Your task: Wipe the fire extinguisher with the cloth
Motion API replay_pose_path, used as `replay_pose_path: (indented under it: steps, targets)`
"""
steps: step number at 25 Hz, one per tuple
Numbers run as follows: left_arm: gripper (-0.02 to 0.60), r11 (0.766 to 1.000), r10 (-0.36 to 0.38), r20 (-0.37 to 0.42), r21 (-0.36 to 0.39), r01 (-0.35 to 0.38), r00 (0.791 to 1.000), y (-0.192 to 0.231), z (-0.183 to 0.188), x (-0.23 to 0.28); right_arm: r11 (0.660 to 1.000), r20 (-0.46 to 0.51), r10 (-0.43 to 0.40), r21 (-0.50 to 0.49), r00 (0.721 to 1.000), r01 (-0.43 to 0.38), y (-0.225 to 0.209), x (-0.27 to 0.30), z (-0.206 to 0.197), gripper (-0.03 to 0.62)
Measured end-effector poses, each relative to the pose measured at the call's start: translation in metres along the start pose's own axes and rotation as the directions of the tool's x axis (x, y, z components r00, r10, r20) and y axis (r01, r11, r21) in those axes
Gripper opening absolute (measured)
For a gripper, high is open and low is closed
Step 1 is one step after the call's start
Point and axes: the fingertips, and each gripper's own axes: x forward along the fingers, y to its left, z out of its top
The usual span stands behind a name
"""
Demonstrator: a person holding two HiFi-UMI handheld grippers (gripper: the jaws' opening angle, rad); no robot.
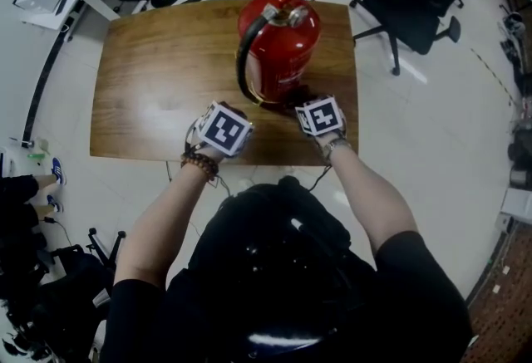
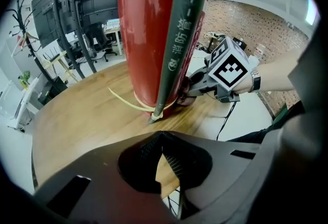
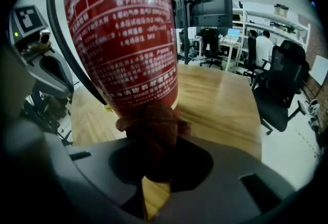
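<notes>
Hose [image 2: 180, 38]: black, with white Chinese signs running down it and "18" near the top.
Label [image 3: 125, 38]: white boxes with little pictures and many lines of white print on the red side. The print is too small to read.
Fire extinguisher [image 1: 278, 50]: red, shiny, round and tall, standing up straight. It has a red handle and a silver part on top.
Yellow strap [image 2: 129, 104]: thin, and goes round the bottom of the red body and the hose tip.
Place: on the right half of the brown desk [image 1: 150, 87], well away from the left edge.
Cloth [image 3: 151, 128]: dark reddish brown, bunched up, and pressed on the bottom of the red body.
Right gripper [image 3: 148, 161]: clenched on the cloth.
Left gripper [image 2: 161, 138]: jaws squeezed together with nothing in them, over the desk just in front of the hose tip.
</notes>
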Motion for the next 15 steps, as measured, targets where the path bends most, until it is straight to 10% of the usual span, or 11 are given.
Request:
replay_pose_path:
  steps: [7,15]
  targets:
    - [0.0,0.993,0.063,-0.034,0.106,-0.059,0.997,-0.002,-0.001,-0.009,0.999,0.207,0.036,0.01,0.978,-0.039,-0.021,-0.087,0.053,0.086]
    - [0.0,0.981,0.063,-0.104,0.189,-0.043,0.993,-0.007,-0.007,-0.004,0.996,0.49,0.085,-0.069,0.868,-0.059,-0.02,-0.215,0.157,0.086]
